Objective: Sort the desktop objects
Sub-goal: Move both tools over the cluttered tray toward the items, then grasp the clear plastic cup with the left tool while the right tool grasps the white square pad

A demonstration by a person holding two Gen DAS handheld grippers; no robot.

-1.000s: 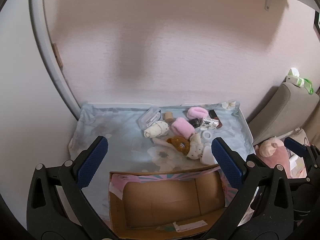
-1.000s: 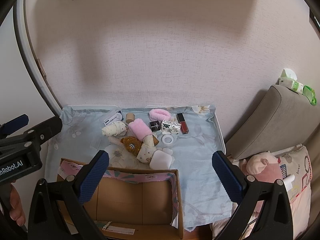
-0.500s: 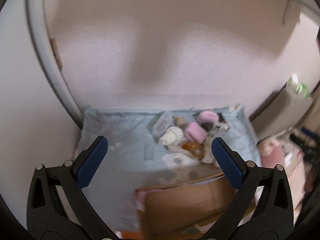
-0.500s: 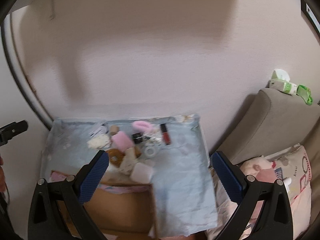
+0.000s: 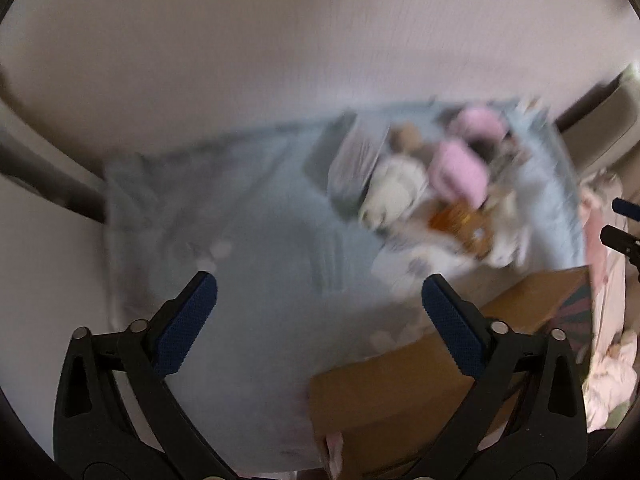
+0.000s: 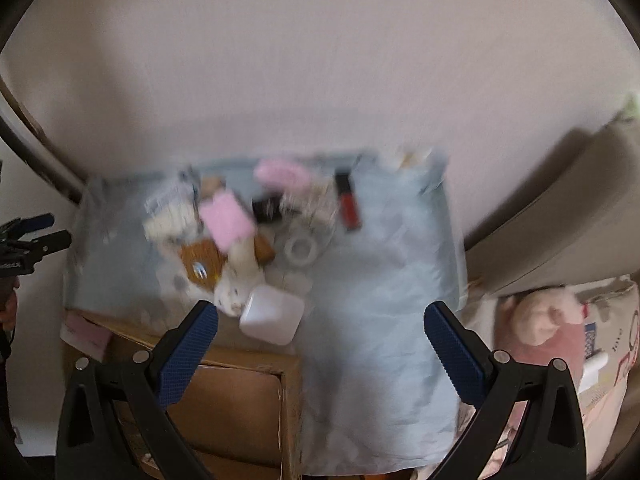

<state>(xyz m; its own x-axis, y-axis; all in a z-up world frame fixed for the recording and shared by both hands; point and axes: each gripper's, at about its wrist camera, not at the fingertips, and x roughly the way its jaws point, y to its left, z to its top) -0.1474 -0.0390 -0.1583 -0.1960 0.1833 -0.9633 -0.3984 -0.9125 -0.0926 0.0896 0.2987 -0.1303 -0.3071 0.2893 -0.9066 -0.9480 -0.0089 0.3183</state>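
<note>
Both views are motion-blurred. A pile of small objects lies on a pale blue cloth (image 6: pixel 380 280): a pink roll (image 6: pixel 226 220), a pink hair band (image 6: pixel 280 172), a red tube (image 6: pixel 347 206), a tape ring (image 6: pixel 300 249), a doll (image 6: pixel 224 268), a white square case (image 6: pixel 272 314). In the left wrist view the pile (image 5: pixel 440 184) is at upper right. A cardboard box (image 6: pixel 236 396) (image 5: pixel 420 392) stands at the near edge. My left gripper (image 5: pixel 318 312) is open and empty over bare cloth. My right gripper (image 6: pixel 320 332) is open and empty, above the cloth right of the box.
A pink wall (image 6: pixel 320 60) backs the table. A grey cushion (image 6: pixel 560 208) and a pink plush toy (image 6: pixel 548 320) lie to the right. The left gripper (image 6: pixel 32 240) shows at the left edge of the right wrist view.
Both grippers have moved forward and down toward the table, so cloth and pile look larger. The left view has swung left and tilted. Both stay open.
</note>
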